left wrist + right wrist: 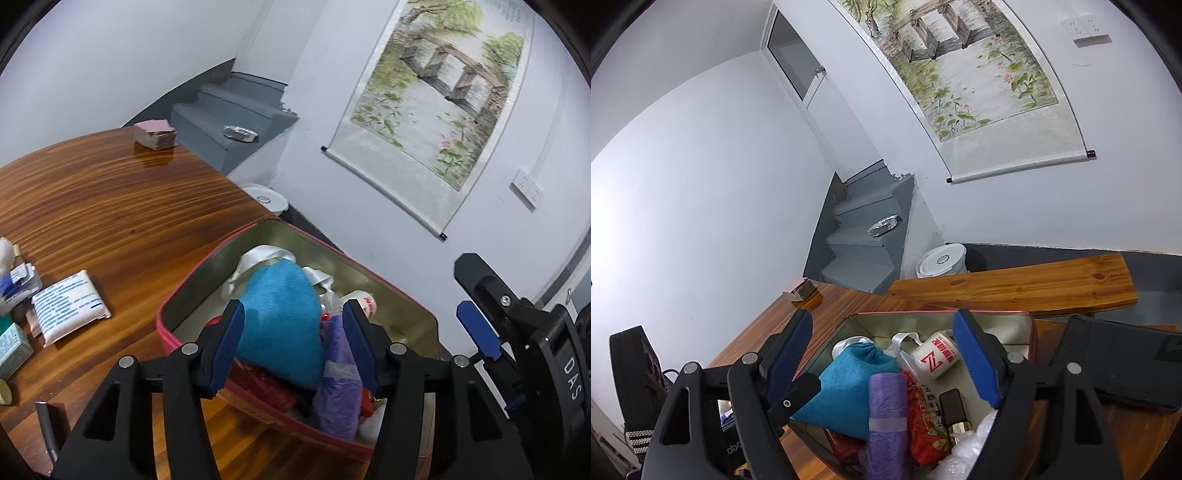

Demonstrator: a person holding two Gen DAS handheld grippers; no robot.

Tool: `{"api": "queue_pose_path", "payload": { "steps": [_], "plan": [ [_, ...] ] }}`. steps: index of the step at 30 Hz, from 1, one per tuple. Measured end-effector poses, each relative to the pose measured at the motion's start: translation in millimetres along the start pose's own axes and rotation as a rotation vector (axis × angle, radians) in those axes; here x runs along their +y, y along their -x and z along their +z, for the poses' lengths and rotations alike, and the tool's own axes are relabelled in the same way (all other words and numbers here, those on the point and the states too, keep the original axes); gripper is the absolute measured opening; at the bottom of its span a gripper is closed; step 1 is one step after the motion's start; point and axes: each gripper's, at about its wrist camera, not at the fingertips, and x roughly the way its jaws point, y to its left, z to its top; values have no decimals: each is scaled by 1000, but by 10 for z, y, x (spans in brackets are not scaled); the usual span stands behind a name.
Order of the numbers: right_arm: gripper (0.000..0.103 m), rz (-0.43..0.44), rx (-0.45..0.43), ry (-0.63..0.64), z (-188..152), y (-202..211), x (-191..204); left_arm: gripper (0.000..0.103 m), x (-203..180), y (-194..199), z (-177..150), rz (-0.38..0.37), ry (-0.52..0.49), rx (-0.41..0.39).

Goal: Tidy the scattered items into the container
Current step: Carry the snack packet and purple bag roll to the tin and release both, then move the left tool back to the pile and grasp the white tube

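Observation:
A red tin box (192, 269) with a metal inside sits on the wooden table (110, 206). In it lie a blue cloth pouch (280, 317), a purple bag roll (338, 387), a white ribbon (266, 258) and a small white cup (364, 301). My left gripper (293, 345) is above the box with its fingers either side of the pouch, jaws apart. In the right wrist view the box (1032, 325) holds the pouch (849, 384), roll (886, 417), cup (934, 360), a red packet (927, 424) and a lipstick (955, 411). My right gripper (886, 365) is open above it.
Scattered on the table left of the box: a white printed pack (70, 306), a green carton (13, 349) and small sachets (18, 284). A pink-topped card stack (154, 134) sits at the far edge. A black phone (1137, 369) lies right of the box. A wooden bench (1015, 284) stands behind.

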Motion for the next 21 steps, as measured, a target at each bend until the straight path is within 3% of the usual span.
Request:
{"api": "queue_pose_path", "payload": {
  "steps": [13, 21],
  "plan": [
    [83, 52, 43, 116, -173, -54, 278, 59, 327, 244, -4, 94, 45, 2],
    [83, 82, 85, 201, -317, -115, 470, 59, 727, 524, -80, 167, 94, -8]
  ]
}}
